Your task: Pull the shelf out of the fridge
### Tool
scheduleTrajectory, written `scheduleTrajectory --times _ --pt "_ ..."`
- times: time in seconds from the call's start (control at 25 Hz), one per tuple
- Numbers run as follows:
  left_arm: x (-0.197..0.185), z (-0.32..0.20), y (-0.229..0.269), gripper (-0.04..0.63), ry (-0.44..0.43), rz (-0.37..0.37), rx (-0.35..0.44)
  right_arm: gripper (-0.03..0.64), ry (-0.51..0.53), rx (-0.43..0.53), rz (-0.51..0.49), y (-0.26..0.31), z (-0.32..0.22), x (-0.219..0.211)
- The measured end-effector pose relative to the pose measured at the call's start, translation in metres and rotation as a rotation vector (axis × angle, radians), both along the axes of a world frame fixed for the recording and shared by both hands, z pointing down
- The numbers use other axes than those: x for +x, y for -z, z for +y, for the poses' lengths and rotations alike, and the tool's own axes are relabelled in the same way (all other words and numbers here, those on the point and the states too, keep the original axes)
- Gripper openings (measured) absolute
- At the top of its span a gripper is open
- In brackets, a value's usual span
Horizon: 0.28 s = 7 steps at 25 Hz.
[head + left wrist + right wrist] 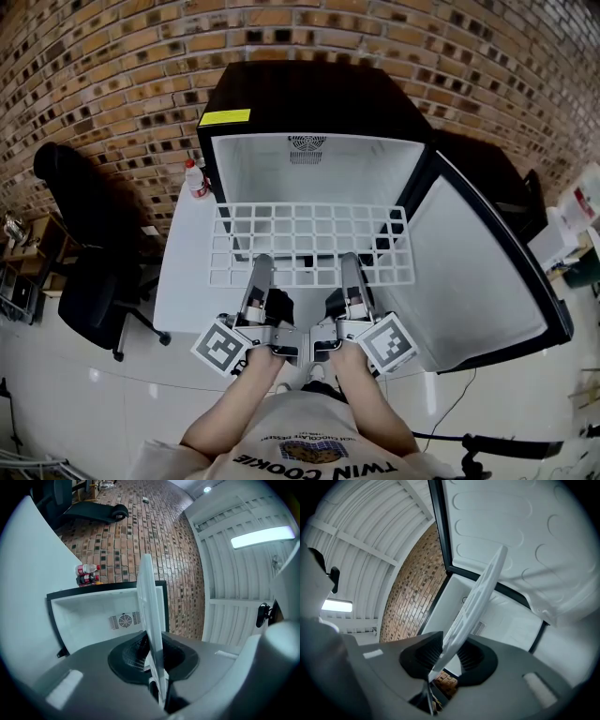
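A white wire grid shelf is out of the open black fridge and held level in front of its white cavity. My left gripper is shut on the shelf's front edge left of middle. My right gripper is shut on the same edge right of middle. In the left gripper view the shelf shows edge-on, running up from between the dark pads. The right gripper view shows the shelf slanting up to the right out of the closed jaws.
The fridge door stands open at the right, its white inner side facing left. A white table lies left of the fridge, with a red-capped bottle on it. A black office chair stands at the far left. A brick wall is behind.
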<state>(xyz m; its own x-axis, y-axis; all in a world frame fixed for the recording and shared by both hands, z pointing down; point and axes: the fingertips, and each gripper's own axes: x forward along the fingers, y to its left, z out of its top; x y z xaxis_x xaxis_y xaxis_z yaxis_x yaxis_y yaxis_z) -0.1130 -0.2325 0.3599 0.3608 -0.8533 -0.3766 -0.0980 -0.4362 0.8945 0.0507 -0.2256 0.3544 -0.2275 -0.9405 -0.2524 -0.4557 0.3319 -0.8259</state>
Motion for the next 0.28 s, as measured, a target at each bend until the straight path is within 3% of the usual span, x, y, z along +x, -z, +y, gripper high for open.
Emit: scheduleTrajectory --times 0.28 --pt "0.0043 -0.0002 -0.0003 0.026 -0.004 0.010 -0.006 0.097 -0.003 -0.008 -0.007 -0.0005 0.0006 0.0045"
